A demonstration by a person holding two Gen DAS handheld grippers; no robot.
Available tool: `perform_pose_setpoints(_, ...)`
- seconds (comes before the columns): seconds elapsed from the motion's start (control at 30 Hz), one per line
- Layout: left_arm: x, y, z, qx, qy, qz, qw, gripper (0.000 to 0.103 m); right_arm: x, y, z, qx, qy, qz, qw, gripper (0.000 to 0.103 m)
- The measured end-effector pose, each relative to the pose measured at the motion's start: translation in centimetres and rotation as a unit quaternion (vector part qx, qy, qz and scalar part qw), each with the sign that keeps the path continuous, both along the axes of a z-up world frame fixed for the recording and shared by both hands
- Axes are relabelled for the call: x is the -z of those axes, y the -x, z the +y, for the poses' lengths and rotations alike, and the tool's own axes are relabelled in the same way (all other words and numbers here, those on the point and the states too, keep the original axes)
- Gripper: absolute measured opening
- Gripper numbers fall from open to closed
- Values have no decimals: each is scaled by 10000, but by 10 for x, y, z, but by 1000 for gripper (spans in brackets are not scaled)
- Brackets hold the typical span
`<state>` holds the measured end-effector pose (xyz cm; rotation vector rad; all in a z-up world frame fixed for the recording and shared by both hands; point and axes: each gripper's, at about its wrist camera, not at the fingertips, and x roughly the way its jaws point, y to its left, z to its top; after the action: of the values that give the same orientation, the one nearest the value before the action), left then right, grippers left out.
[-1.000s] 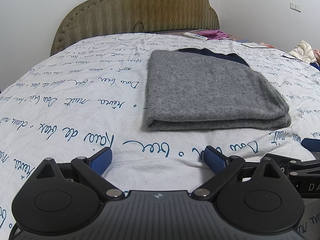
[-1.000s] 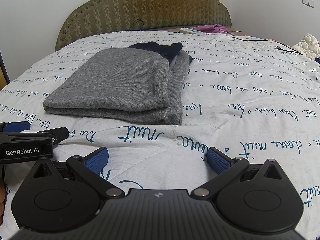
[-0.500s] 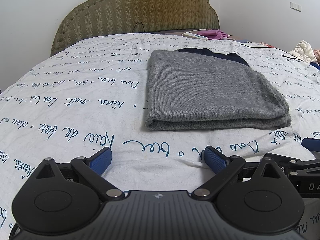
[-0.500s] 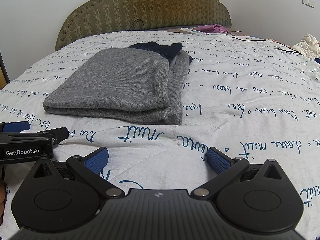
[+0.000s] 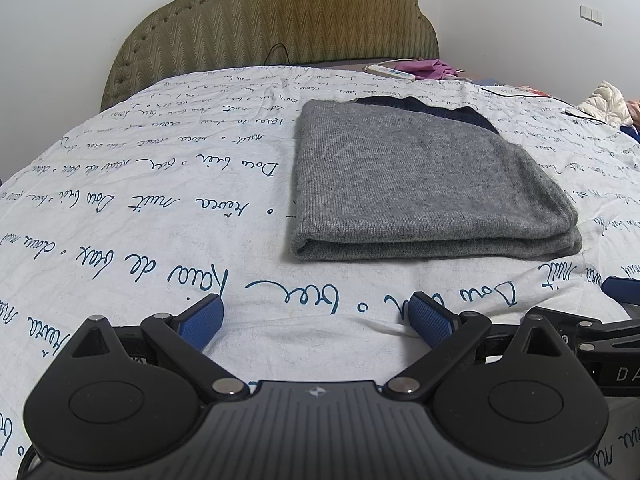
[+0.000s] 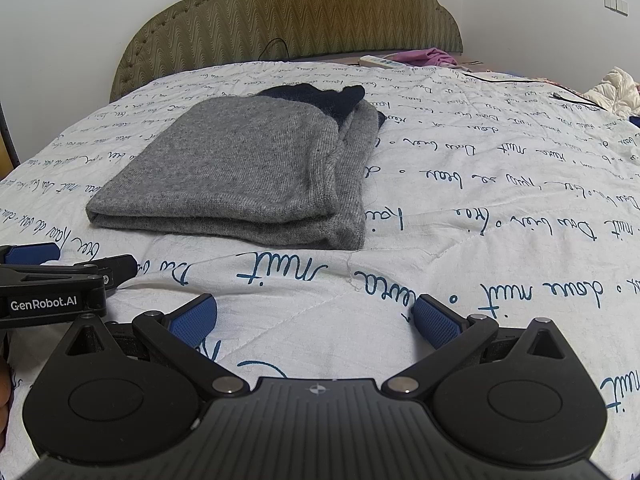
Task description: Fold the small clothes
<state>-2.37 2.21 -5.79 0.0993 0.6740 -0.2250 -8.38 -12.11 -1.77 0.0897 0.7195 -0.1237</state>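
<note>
While nothing is gripped, the left claw (image 5: pixel 316 316) and right claw (image 6: pixel 314 314) are held spread wide, low over the bed (image 5: pixel 120 208), side by side and short of the sweater (image 5: pixel 420 184). That grey sweater is laid folded on the quilt ahead, so the folding is judged finished.

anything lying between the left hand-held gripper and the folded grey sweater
Nothing: in the left wrist view only bare printed bedspread lies between the open left hand-held gripper and the folded grey sweater.
</note>
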Motion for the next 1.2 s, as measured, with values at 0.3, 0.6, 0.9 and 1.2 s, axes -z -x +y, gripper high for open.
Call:
perform_pose_setpoints(0.3,0,0,0,5,2,6,10000,101,0,0,0,1,1,0,10000,103)
perform_pose_setpoints(0.6,0,0,0,14,24,21,10000,102,0,0,0,3,3,0,10000,103)
perform_pose_setpoints(0.9,1,-2,1,36,72,59,10000,103,0,0,0,4,2,-1,10000,103)
perform_pose_setpoints(1.2,-1,-1,5,64,232,-17,9997,103,0,0,0,4,3,-1,10000,103)
